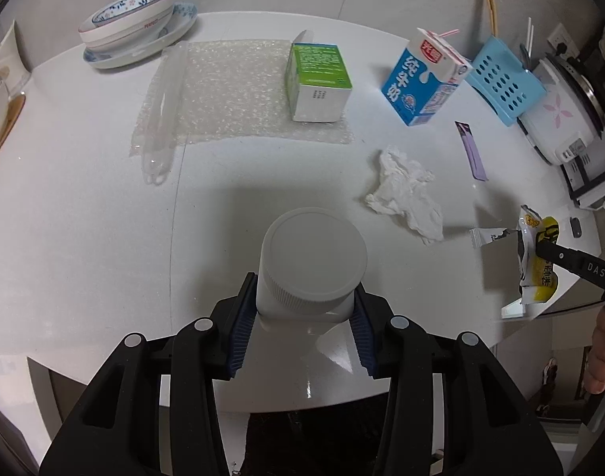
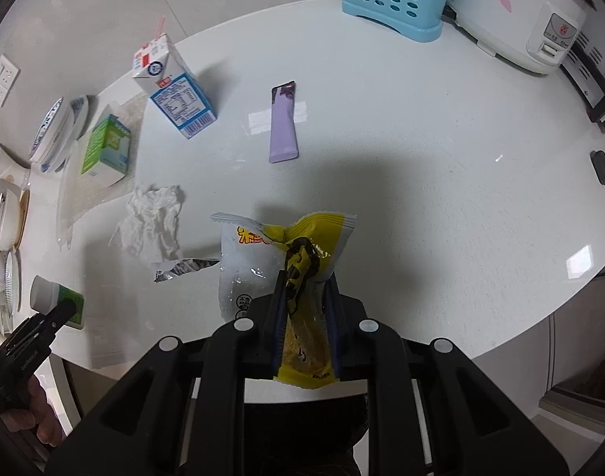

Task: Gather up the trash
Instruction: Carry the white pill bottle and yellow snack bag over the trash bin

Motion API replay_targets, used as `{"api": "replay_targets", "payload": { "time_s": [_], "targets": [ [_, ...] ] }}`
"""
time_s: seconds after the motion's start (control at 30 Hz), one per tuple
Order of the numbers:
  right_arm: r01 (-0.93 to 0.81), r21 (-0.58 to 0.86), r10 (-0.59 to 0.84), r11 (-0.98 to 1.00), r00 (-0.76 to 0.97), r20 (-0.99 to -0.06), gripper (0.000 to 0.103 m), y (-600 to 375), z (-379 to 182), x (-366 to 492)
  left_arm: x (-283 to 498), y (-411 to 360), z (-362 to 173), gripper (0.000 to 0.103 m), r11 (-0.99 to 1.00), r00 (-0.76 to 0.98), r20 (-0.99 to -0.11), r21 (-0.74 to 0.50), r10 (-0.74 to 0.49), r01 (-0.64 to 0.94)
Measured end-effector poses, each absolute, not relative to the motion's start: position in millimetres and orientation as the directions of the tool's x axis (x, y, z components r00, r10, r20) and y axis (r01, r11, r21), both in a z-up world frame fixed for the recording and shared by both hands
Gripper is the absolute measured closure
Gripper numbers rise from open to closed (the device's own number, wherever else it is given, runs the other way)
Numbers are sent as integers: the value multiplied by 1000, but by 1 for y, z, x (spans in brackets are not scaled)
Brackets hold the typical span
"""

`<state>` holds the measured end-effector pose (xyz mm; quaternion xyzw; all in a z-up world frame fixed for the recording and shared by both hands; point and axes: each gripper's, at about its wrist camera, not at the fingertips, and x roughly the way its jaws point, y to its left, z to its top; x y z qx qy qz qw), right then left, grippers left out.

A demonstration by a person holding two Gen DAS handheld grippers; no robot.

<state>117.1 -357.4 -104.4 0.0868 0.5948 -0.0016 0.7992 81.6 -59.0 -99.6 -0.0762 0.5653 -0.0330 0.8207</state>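
A: Left hand-held gripper [image 1: 304, 309] up close: blue pads pinching a white jar [image 1: 312, 261] by its body, under the ribbed cap. Jar is off the surface [image 1: 84, 218], near its front edge.

B: Right one?

A: Right hand-held gripper [image 2: 305, 317] is pressed together on a yellow snack wrapper [image 2: 290, 254]. Wrapper's loose end hangs forward, clear of the surface.

B: What's left down there?

A: Crumpled tissue [image 1: 405, 190] mid-surface. Small torn wrapper [image 1: 486, 236] just beside it, toward the right gripper. Purple sachet [image 2: 283, 123] lying flat, farther back. Blue milk carton [image 1: 425, 79] upright with a straw in it. Green box [image 1: 318, 79] standing on the edge of a bubble-wrap sheet [image 1: 231, 91].

B: Non-trash?

A: Stacked bowls [image 1: 131, 20] on a plate at the far left. Blue perforated basket [image 1: 504, 83] and a rice cooker [image 2: 512, 12] at the far right. Small dark object [image 2: 602, 166] near the right rim, can't tell what.
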Motion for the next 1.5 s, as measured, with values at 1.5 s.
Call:
{"api": "replay_targets", "payload": {
  "time_s": [1.5],
  "targets": [
    [-91,161,181,983,306,-935,87,-375,-108,-44,-80,-133,-124,60,975,305,-933,-216,-190,-54]
  ]
}}
